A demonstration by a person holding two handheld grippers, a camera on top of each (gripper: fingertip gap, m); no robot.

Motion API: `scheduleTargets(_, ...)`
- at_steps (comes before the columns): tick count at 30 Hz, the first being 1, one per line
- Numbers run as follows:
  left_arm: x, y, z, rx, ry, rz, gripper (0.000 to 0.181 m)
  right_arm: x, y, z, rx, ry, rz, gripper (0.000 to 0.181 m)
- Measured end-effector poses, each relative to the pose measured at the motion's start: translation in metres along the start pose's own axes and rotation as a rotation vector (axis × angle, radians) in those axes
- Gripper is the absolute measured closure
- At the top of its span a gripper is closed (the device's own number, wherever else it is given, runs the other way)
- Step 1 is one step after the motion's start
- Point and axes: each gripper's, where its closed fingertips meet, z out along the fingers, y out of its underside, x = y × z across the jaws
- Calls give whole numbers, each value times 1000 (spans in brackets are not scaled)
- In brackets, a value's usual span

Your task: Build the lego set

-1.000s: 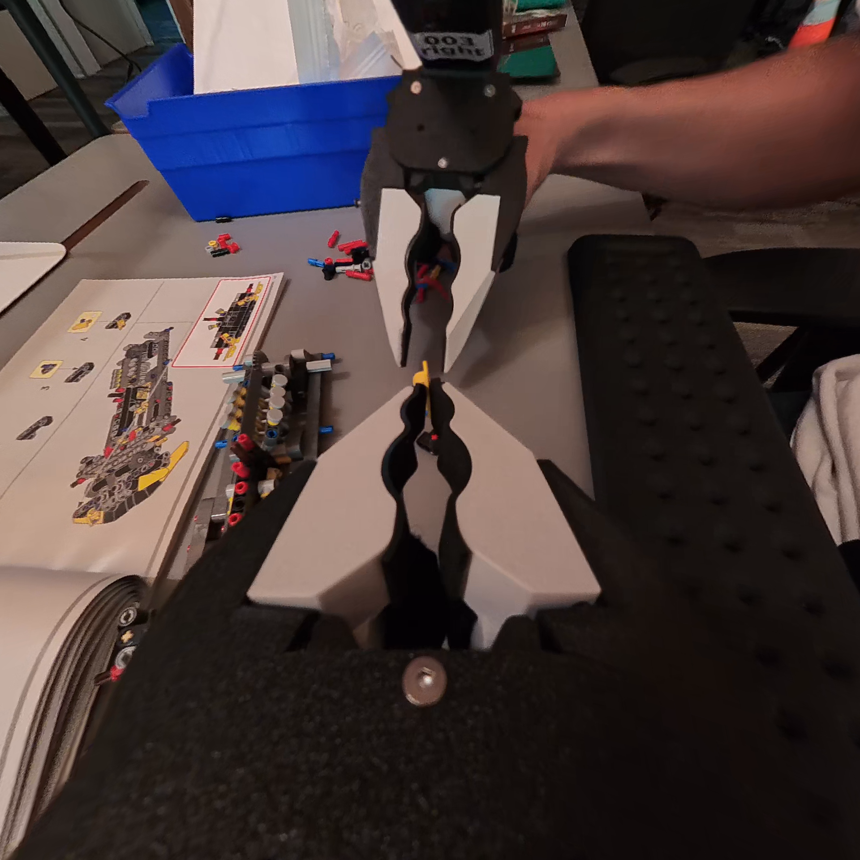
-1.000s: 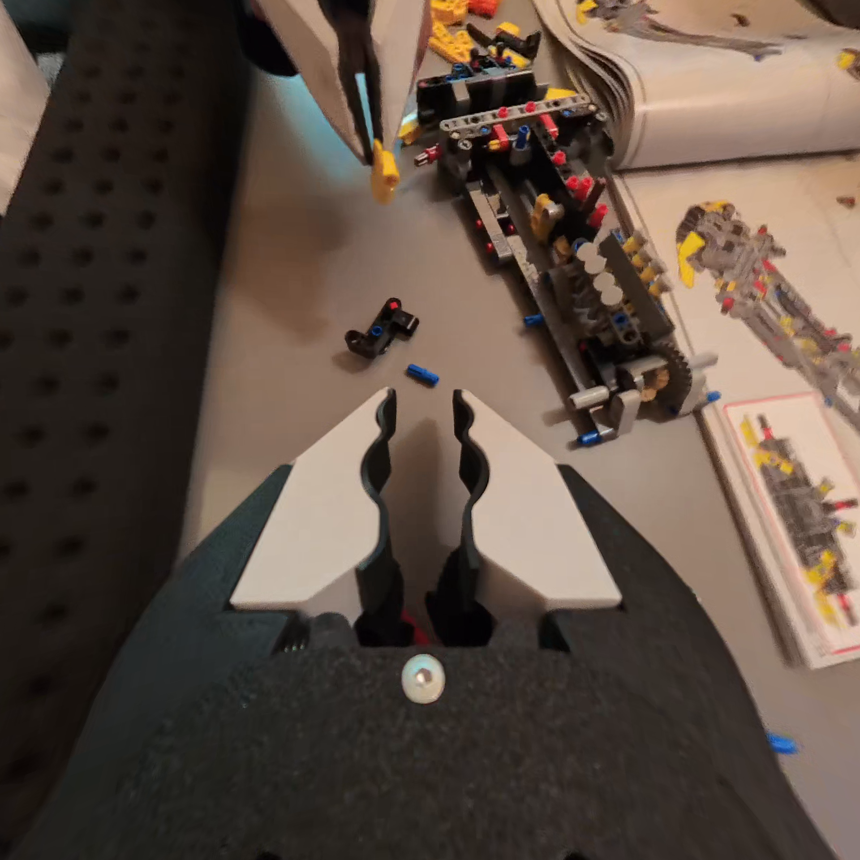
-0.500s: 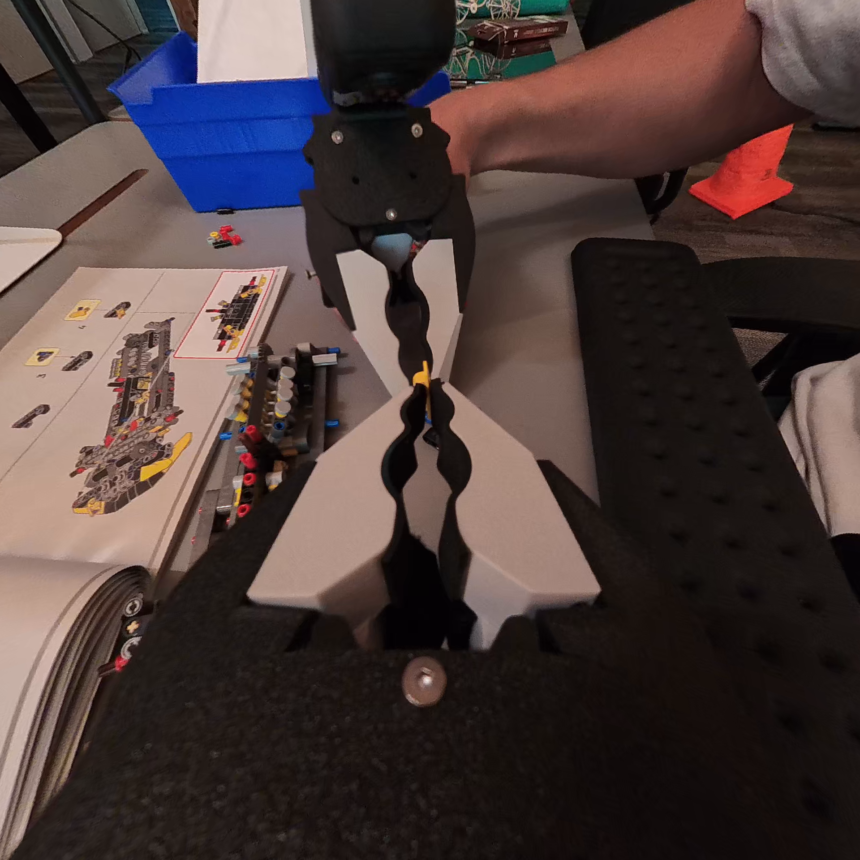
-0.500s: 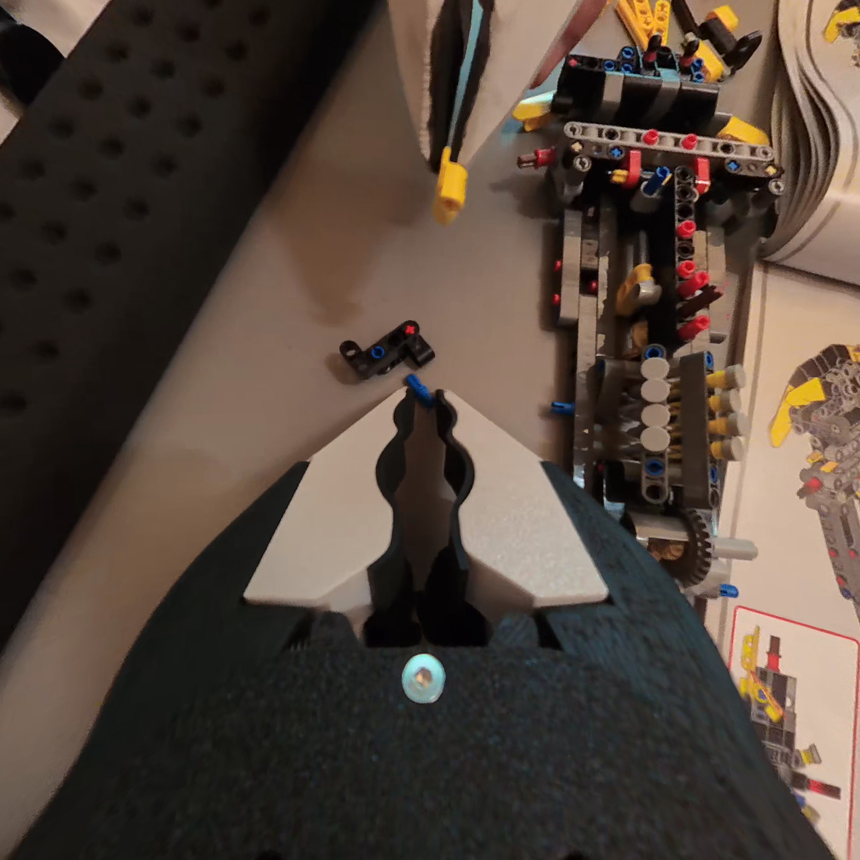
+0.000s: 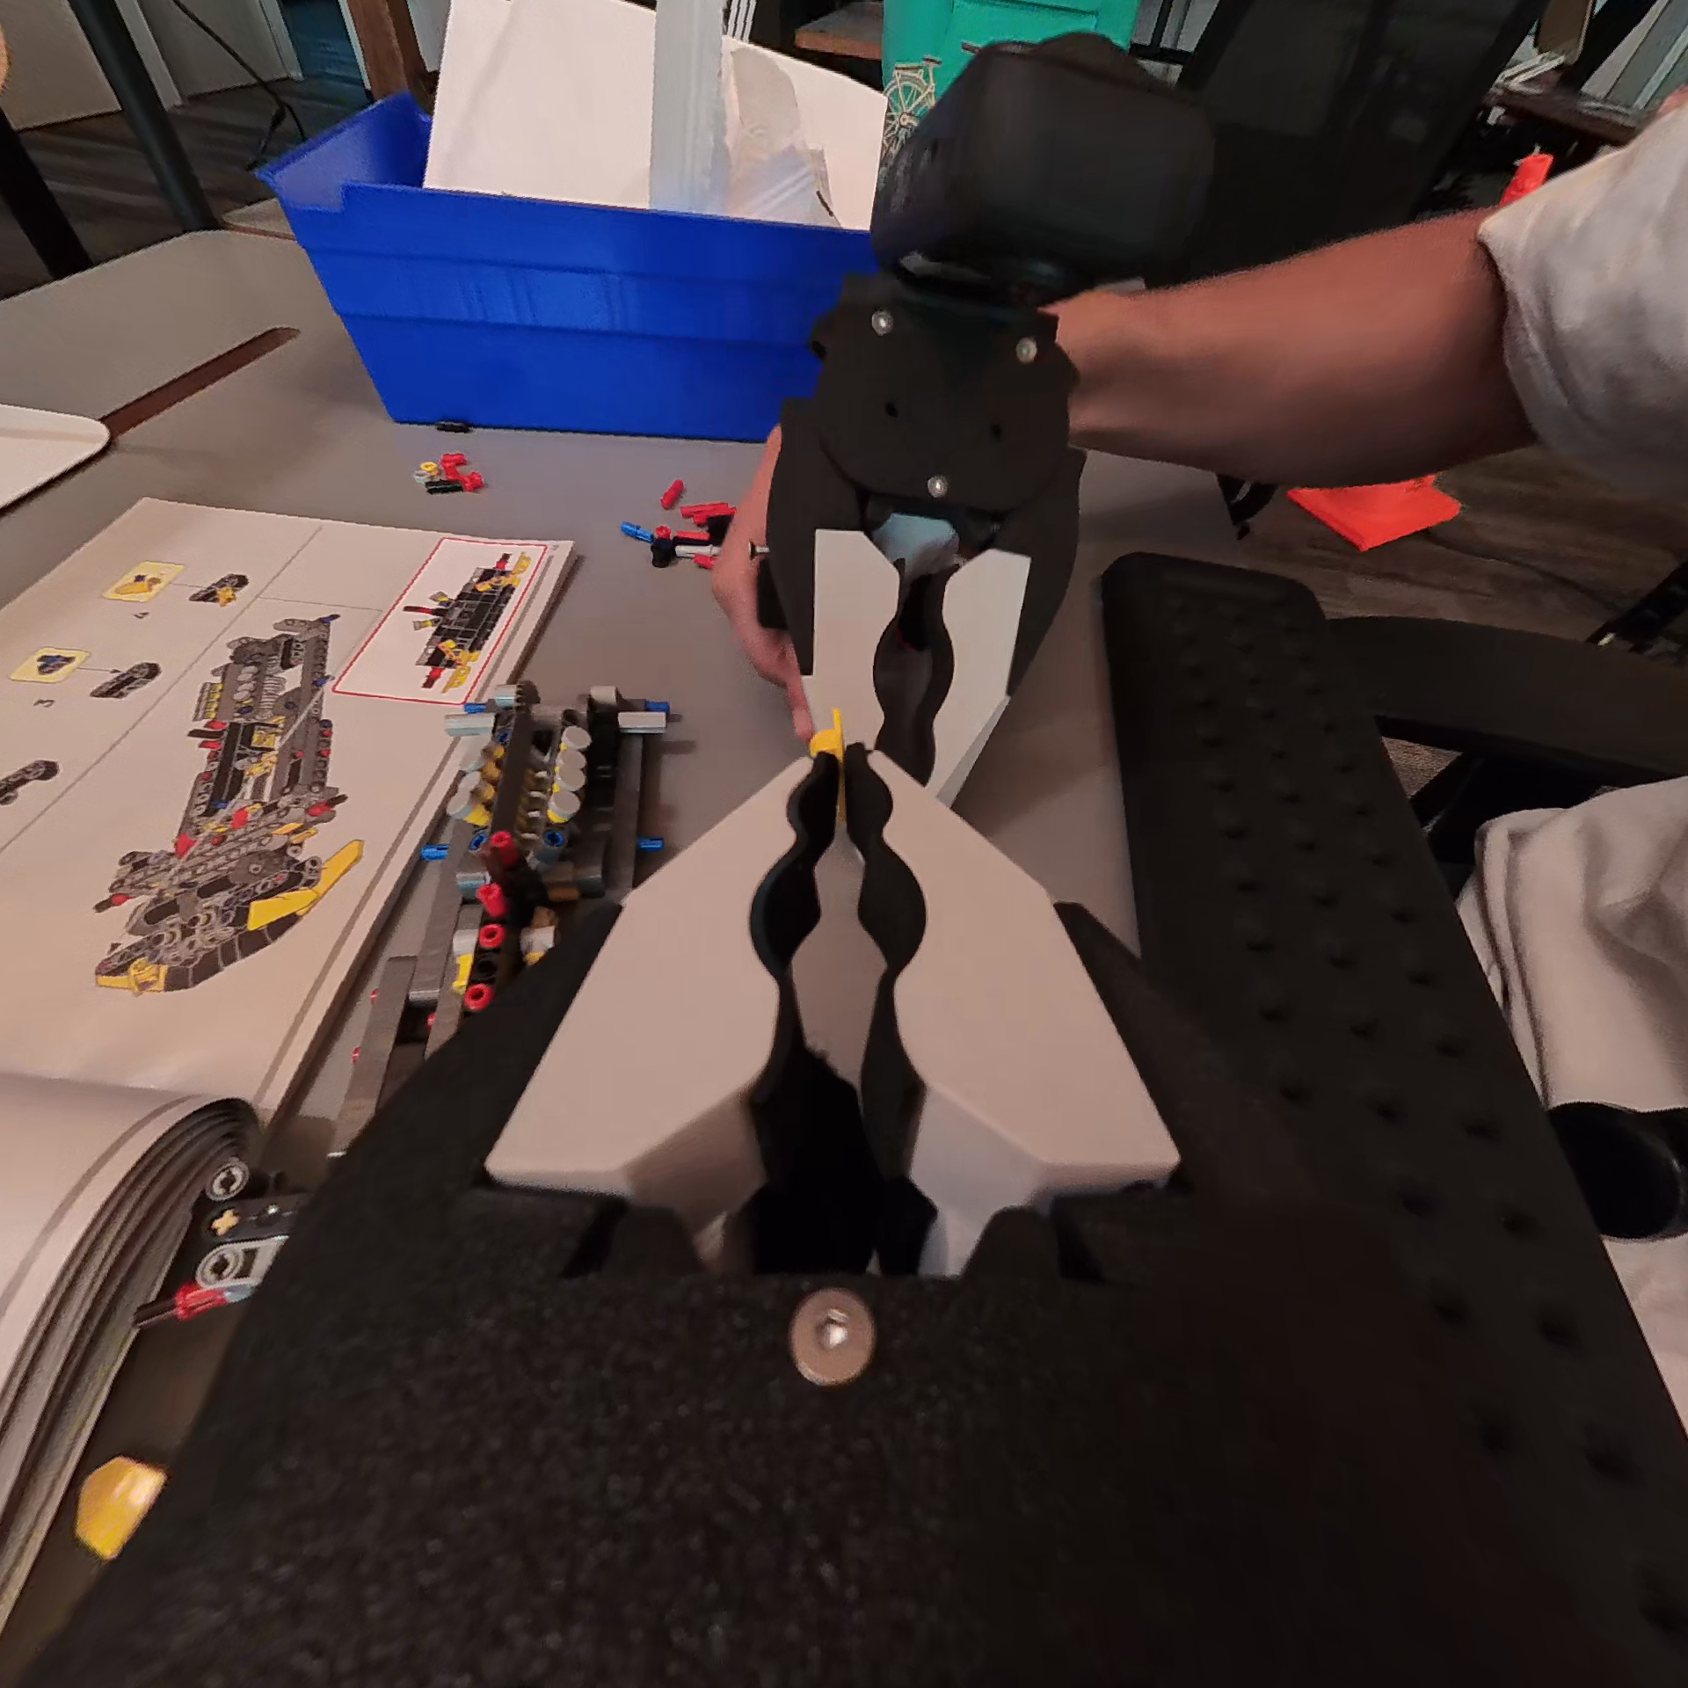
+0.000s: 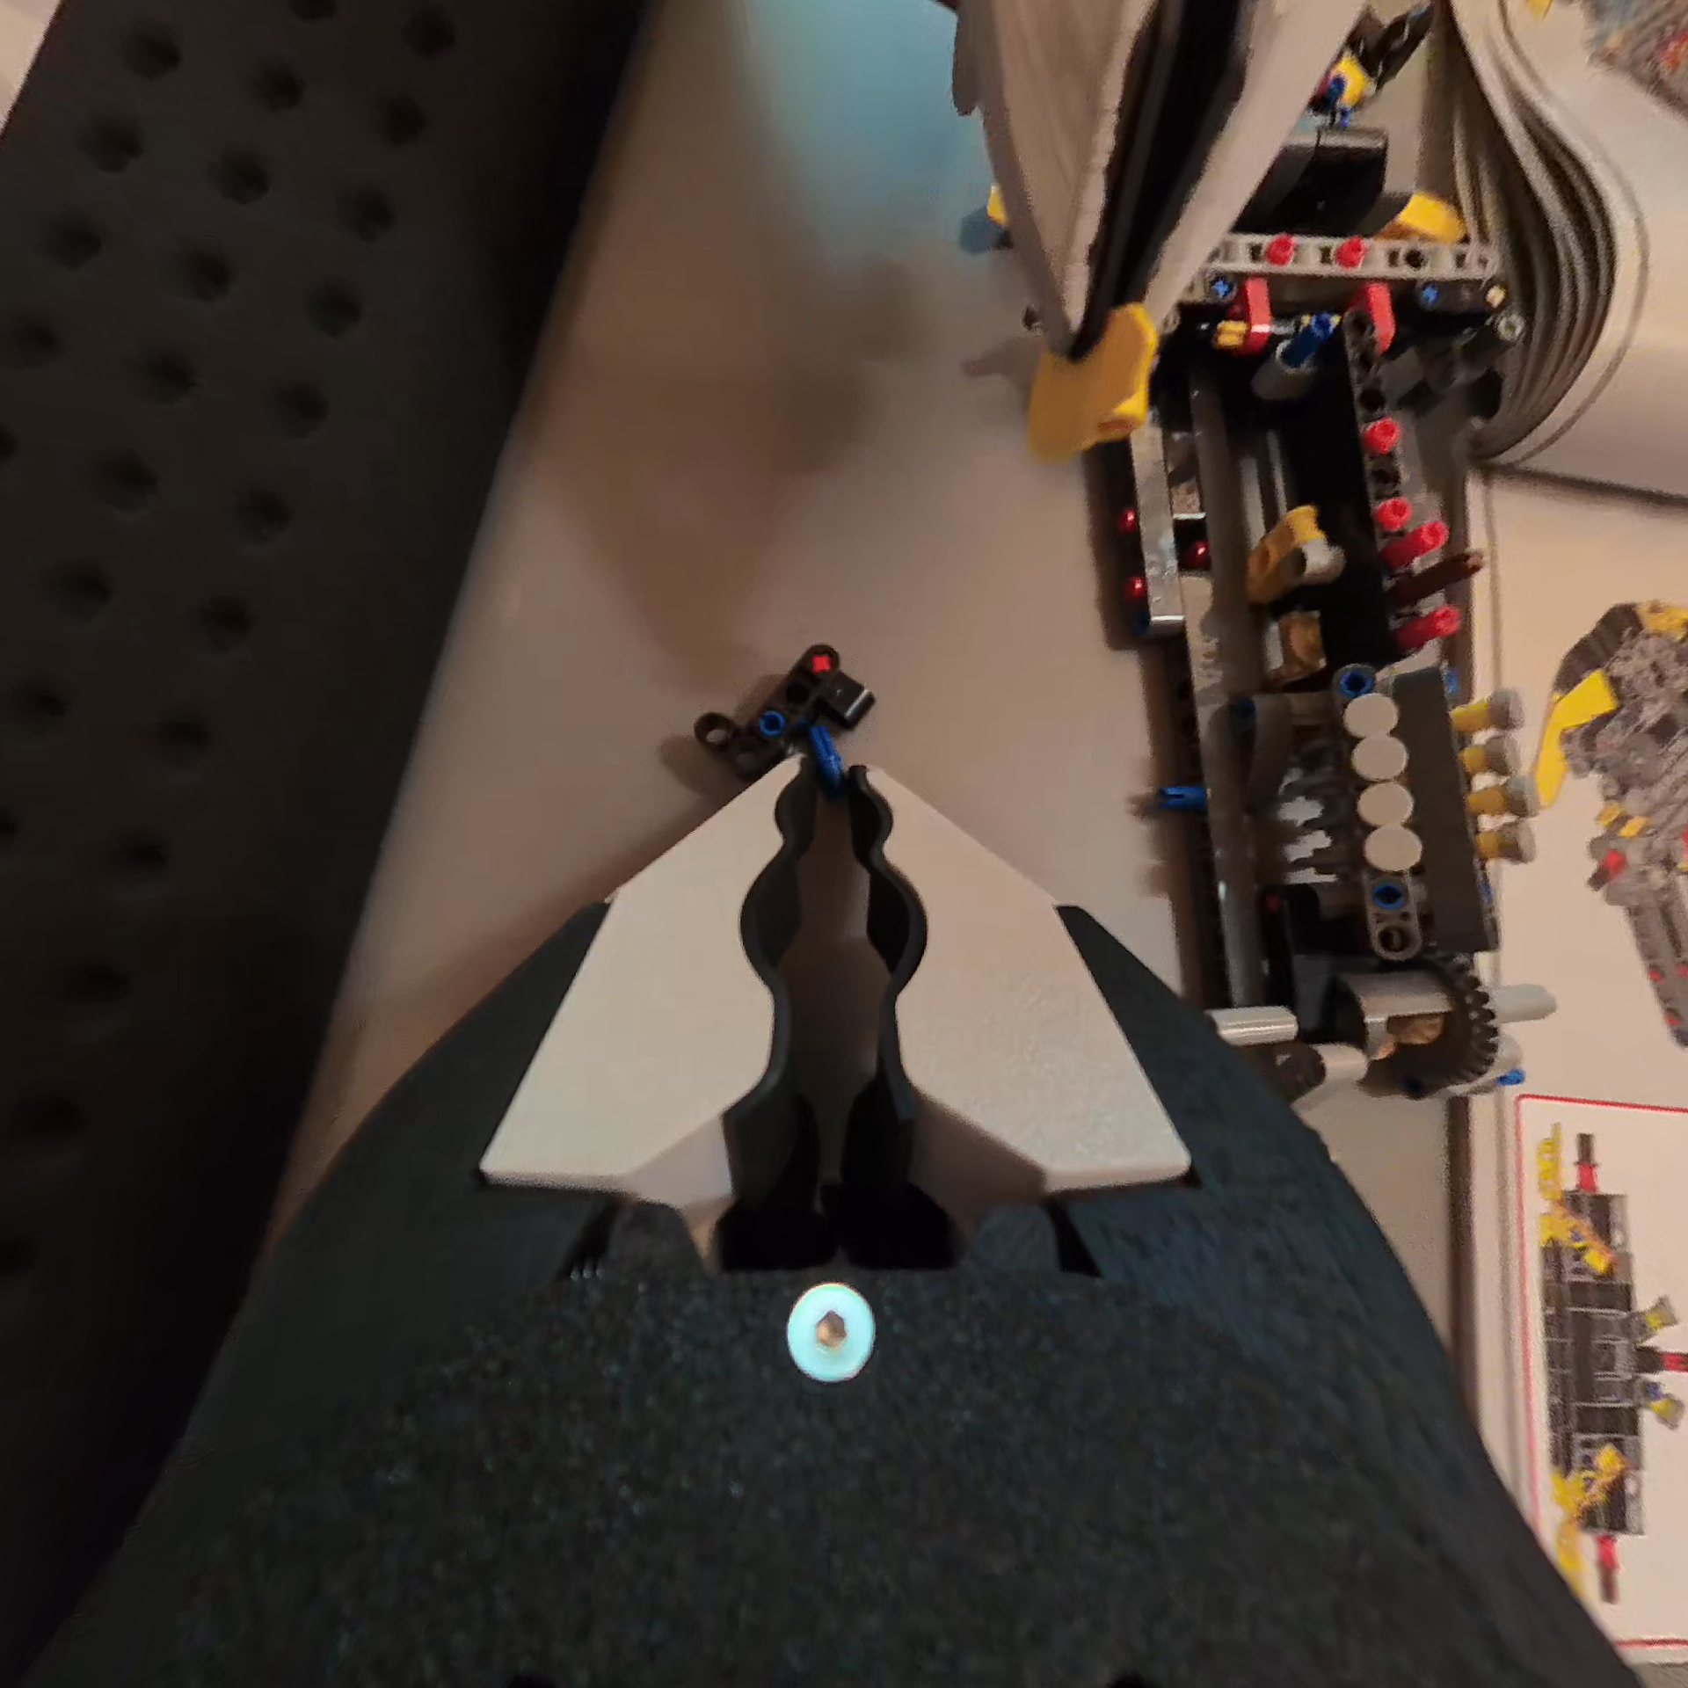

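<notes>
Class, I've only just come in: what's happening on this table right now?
A person is building a Lego vehicle with a handheld claw in each hand. The left claw is shut on a small yellow Lego piece, held above the table beside the long grey-and-black half-built model. The right claw pinches a tiny blue pin at a small black connector piece lying on the grey table. The open instruction booklet lies beside the model.

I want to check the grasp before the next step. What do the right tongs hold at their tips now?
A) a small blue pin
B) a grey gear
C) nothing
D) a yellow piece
A: in the right wrist view the right tongs are shut on a small blue pin, beside the black connector piece on the table.
</notes>
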Motion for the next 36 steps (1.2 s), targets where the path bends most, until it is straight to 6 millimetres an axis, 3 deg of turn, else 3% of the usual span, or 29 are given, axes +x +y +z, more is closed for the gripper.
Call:
scheduleTargets(8,2,1,1,-11,-3,17,180,-8,5,-6,-16,-37,53,164)
scheduleTargets(16,2,2,2,-19,-2,14,181,-13,4,-6,7,-80,58,168)
scheduleTargets(24,6,-4,-1,30,37,-41,181,-9,1,-6,30,1,58,177)
scheduleTargets(26,7,-17,-7,108,71,-83,181,8,-20,-20,151,120,44,178)
scheduleTargets(28,8,-31,-15,194,104,-104,181,30,-51,-46,286,286,34,178)
scheduleTargets(30,10,-44,-23,285,125,-81,181,40,-71,-64,331,411,54,178)
scheduleTargets(33,15,-58,-33,389,138,-27,181,28,-93,-74,360,436,100,178)
scheduleTargets(36,28,-62,-36,413,203,3,181,23,-94,-83,287,462,141,178)
